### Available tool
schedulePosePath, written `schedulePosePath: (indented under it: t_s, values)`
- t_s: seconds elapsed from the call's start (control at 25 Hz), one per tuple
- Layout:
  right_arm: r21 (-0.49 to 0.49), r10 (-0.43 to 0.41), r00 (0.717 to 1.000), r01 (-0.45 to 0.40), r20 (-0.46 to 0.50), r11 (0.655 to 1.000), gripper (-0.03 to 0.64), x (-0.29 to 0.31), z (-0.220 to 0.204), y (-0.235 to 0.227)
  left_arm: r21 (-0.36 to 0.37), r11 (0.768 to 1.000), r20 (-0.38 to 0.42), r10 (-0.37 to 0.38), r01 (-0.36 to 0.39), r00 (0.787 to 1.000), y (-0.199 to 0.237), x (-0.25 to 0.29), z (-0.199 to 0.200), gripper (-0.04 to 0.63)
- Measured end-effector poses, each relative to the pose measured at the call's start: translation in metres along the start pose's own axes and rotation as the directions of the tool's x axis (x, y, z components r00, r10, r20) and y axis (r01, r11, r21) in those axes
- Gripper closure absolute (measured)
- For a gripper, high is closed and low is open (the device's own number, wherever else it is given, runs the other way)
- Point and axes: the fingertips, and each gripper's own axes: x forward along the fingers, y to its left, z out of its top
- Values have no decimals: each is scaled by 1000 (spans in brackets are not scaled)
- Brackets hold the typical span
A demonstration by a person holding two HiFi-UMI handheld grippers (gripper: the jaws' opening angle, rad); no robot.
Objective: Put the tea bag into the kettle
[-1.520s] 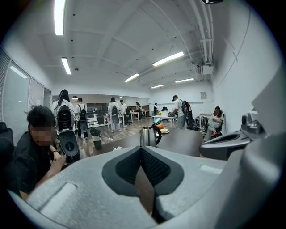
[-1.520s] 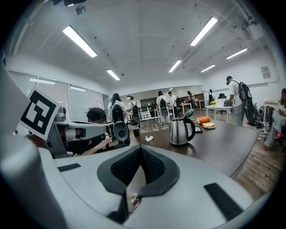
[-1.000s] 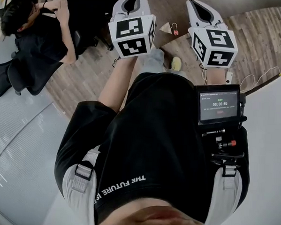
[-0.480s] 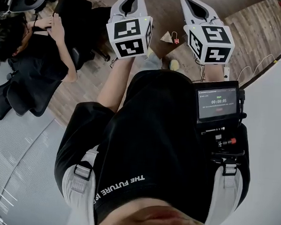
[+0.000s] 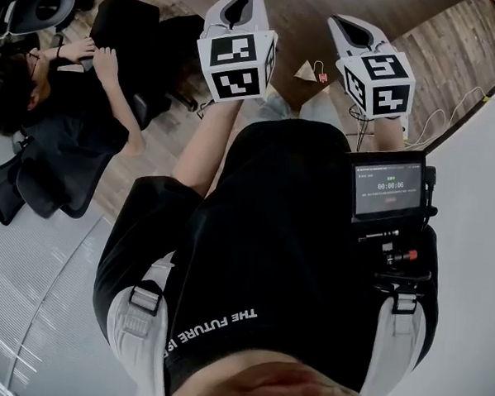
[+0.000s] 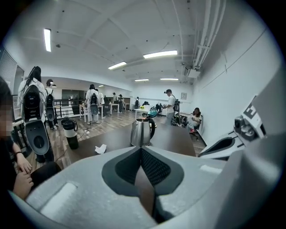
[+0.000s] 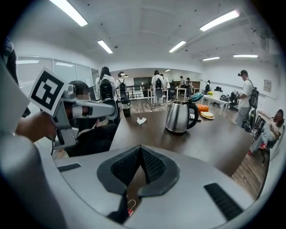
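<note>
Between the two pairs of tongs, near the close edge of the dark worktop (image 5: pixel 294 26), the pyramid tea bag (image 5: pixel 305 69) lies with its red tag (image 5: pixel 322 76) just beside it. The right gripper view catches that tag low in the slot beneath the pads. Left tongs (image 5: pixel 244 2) and right tongs (image 5: pixel 346 30) are each pressed closed at the tips with nothing between them, held side by side in front of the wearer. Farther along the worktop a steel kettle (image 6: pixel 142 132) stands upright, well apart from the tea bag, with a crumpled white scrap (image 6: pixel 100 149) to its left. A small screen (image 5: pixel 387 188) sits on the wearer's right side. A person in black (image 5: pixel 62 100) is seated at the left, and others stand in the room beyond.
</note>
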Motion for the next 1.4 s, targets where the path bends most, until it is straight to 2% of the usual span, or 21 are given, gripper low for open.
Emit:
schedulePosePath:
  t_s: [0.16,0.36,0.72,0.84,1.0,1.24,1.4]
  values:
    - [-37,47,993,-52,-108,998,612,7,-36,5,0,1000,-8,-17,17,1000,-4,2,-2,591]
    - [-42,97,971,-109,-220,993,612,13,-81,11,-13,1000,-3,-28,28,1000,-9,4,-4,591]
    - [-30,185,928,-205,-322,978,607,9,-127,27,-17,999,-19,-44,43,999,-14,8,-16,591]
    - [-37,230,902,-261,-365,965,592,7,-142,37,-17,999,-22,-42,42,999,-14,6,-17,591]
    - [-55,315,837,-378,-448,924,541,6,-167,61,-12,1000,-24,-28,27,999,-10,3,-16,591]
    - [-110,316,803,-422,-505,900,538,11,-187,70,-8,1000,-18,-22,22,1000,-10,-1,-13,591]
    - [-154,292,795,-429,-531,890,538,16,-199,70,-11,1000,-22,-22,21,1000,-11,-2,-15,591]
